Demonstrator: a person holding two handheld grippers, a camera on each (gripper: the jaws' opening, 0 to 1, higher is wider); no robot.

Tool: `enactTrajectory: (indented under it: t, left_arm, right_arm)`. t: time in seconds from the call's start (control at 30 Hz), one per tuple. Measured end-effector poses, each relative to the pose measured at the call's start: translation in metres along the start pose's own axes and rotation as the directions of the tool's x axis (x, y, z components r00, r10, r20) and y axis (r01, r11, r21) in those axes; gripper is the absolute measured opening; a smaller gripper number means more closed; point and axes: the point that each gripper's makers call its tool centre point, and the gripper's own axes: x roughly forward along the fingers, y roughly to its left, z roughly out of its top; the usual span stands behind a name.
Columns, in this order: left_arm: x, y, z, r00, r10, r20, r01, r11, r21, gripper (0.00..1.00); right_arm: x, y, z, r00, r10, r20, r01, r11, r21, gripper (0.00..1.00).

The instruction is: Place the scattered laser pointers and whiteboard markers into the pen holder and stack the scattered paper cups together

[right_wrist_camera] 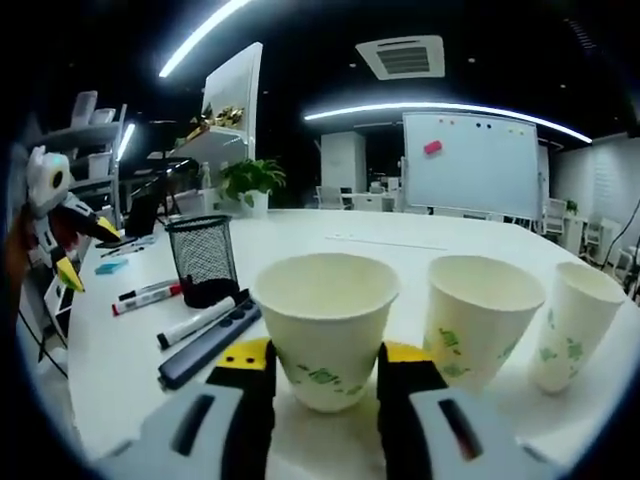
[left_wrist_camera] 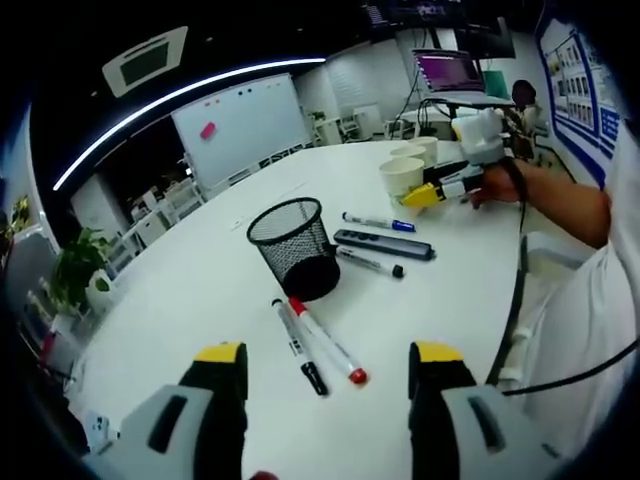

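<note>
Right gripper view: on the white table, three paper cups stand upright in a row. The nearest paper cup sits between the right gripper's open jaws, its base at their tips. Thin and light, it will likely crush, so hold it gently low on the wall. The mesh pen holder is at ten o'clock. In the left gripper view, the left gripper hovers with jaws spread above the red-capped marker, which lies at six o'clock of the holder.
</note>
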Motion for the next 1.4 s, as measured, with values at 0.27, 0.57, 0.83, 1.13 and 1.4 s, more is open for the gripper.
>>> enactTrajectory:
  t: [0.27,0.57,0.83,1.13,1.4]
  left_arm:
    - [0.0,-0.002,-0.001,1.0,-0.005,-0.003,0.005,1.0,0.001,0.66]
    - [0.001,-0.004,-0.001,1.0,-0.016,0.001,0.016,1.0,-0.005,0.66]
    - [0.0,-0.001,0.002,1.0,-0.009,0.004,0.009,1.0,-0.004,0.66]
    - [0.004,0.006,0.008,1.0,0.001,0.02,-0.001,1.0,-0.011,0.66]
    - [0.006,-0.001,0.009,1.0,-0.018,0.022,0.018,1.0,-0.008,0.66]
  right_arm:
    - [-0.003,0.002,0.006,1.0,-0.007,0.018,0.007,1.0,-0.007,0.4]
    - [-0.003,0.002,0.011,1.0,0.004,0.019,-0.003,0.999,-0.038,0.4]
    - [0.0,0.008,0.02,1.0,0.02,0.014,-0.018,0.996,-0.09,0.4]
    - [-0.006,0.003,0.039,0.999,0.013,0.05,-0.008,0.995,-0.102,0.4]
    - [-0.017,0.008,0.052,0.997,0.01,0.079,-0.001,0.994,-0.113,0.4]
